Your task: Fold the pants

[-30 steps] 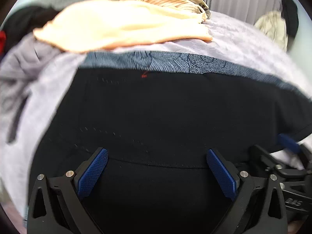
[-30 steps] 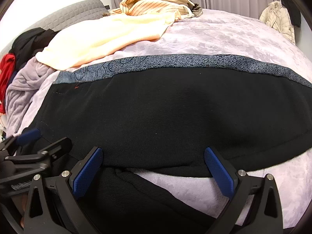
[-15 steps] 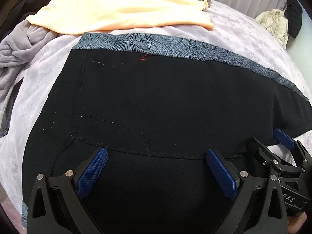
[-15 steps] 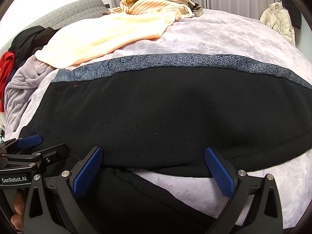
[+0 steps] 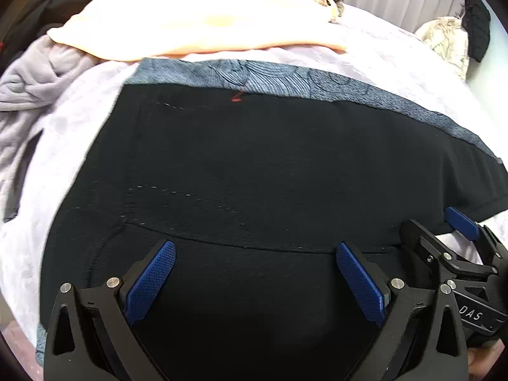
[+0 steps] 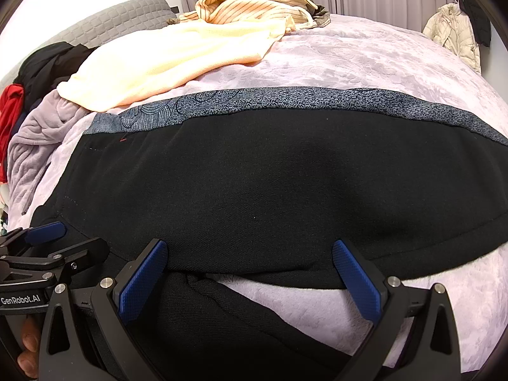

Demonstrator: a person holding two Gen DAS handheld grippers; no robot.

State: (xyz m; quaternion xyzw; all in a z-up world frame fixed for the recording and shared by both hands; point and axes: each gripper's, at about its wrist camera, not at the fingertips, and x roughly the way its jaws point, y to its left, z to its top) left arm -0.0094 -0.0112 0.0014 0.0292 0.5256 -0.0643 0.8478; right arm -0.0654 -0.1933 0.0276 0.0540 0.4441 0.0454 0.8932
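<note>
Bed: I see a lilac bedspread (image 6: 365,63), clothes piled behind.
Pants: black pants (image 6: 270,174) lie crosswise, long axis left-right.
Grippers: left gripper (image 5: 255,277) and right gripper (image 6: 249,274) both spread wide at their near edge.

My pads (image 5: 152,281) are knurled blue rubber on matt black plastic. The pants (image 6: 270,184) are matt black cloth; the bedspread (image 6: 365,60) is plush.

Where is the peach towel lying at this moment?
In the right wrist view the peach towel lies on the bed at upper left, just behind the black pants, in front of the striped shirt.
</note>
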